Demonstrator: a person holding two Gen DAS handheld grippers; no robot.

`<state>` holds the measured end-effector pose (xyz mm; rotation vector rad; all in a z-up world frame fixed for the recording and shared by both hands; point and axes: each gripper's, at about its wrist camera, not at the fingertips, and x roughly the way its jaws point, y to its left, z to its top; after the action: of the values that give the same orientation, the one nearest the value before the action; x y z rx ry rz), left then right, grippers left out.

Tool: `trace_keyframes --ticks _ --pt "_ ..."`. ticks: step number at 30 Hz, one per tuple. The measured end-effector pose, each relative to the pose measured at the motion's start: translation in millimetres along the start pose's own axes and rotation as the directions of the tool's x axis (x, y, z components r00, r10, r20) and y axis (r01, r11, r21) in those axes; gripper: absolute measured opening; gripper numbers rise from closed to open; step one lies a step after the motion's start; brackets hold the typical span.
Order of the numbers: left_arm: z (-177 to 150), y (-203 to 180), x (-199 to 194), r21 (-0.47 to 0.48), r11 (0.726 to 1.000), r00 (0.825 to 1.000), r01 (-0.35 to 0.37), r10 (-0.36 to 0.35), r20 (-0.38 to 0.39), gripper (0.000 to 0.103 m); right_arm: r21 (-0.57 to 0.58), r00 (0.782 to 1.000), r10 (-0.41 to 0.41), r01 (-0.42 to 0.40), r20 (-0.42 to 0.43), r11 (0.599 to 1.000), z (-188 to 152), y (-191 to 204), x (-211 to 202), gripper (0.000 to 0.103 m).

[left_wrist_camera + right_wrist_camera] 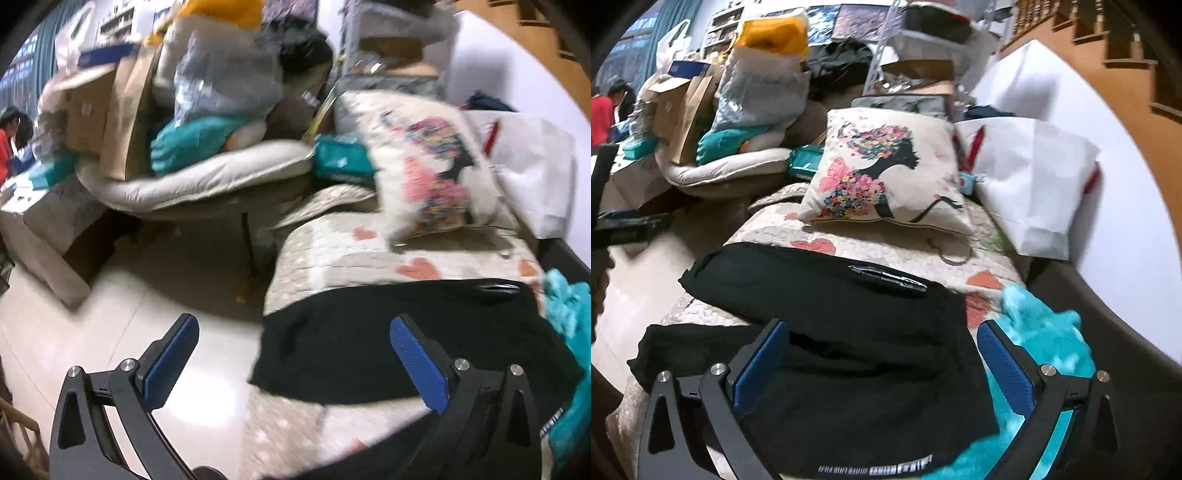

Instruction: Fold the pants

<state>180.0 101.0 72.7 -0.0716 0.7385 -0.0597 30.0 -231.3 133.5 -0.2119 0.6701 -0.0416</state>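
Black pants (849, 325) lie folded over on a quilted bed cover with hearts (768, 229); they also show in the left wrist view (388, 332), with one edge hanging past the bed's side. My left gripper (295, 332) is open and empty, above the bed's edge and the floor, left of the pants. My right gripper (882, 336) is open and empty, just above the pants' near part. White lettering (875, 469) shows on the pants' near edge.
A teal fluffy cloth (1041, 332) lies right of the pants. A printed pillow (886, 173) and a white bag (1034, 184) sit further back on the bed. A chair (192, 184) piled with bags stands beyond the pale floor (110, 325).
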Motion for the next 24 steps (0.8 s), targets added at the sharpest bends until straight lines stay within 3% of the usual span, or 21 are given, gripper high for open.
trace_keyframes --ticks 4,10,13,15,21,24 --pt "12.7 39.9 51.1 -0.104 0.994 0.995 0.036 -0.045 -0.084 0.100 0.016 0.994 0.069 -0.068 -0.084 0.998 13.2 -12.7 52.6 0.103" --pt "15.0 82.7 129.5 -0.284 0.950 0.963 0.131 -0.191 -0.193 0.091 0.085 0.966 0.173 -0.159 -0.194 0.984 33.0 -23.3 140.0 0.101" --pt "15.8 81.4 151.2 -0.286 0.942 0.950 0.174 -0.237 -0.205 0.091 0.105 0.946 0.238 -0.219 -0.222 0.970 43.1 -24.6 176.9 0.100" --pt "17.4 74.2 164.9 -0.245 0.952 0.948 0.185 -0.239 -0.211 0.091 0.104 0.932 0.278 -0.260 -0.233 0.960 48.6 -24.5 195.5 0.099" --pt "12.3 55.6 197.1 -0.156 0.965 0.937 0.211 -0.245 -0.248 0.091 -0.011 0.900 0.331 -0.348 -0.286 0.937 66.7 -13.3 243.5 0.097" --pt "4.7 49.0 207.7 -0.151 0.957 0.916 0.248 -0.282 -0.284 0.091 -0.045 0.886 0.345 -0.376 -0.309 0.925 71.7 -8.2 265.7 0.096"
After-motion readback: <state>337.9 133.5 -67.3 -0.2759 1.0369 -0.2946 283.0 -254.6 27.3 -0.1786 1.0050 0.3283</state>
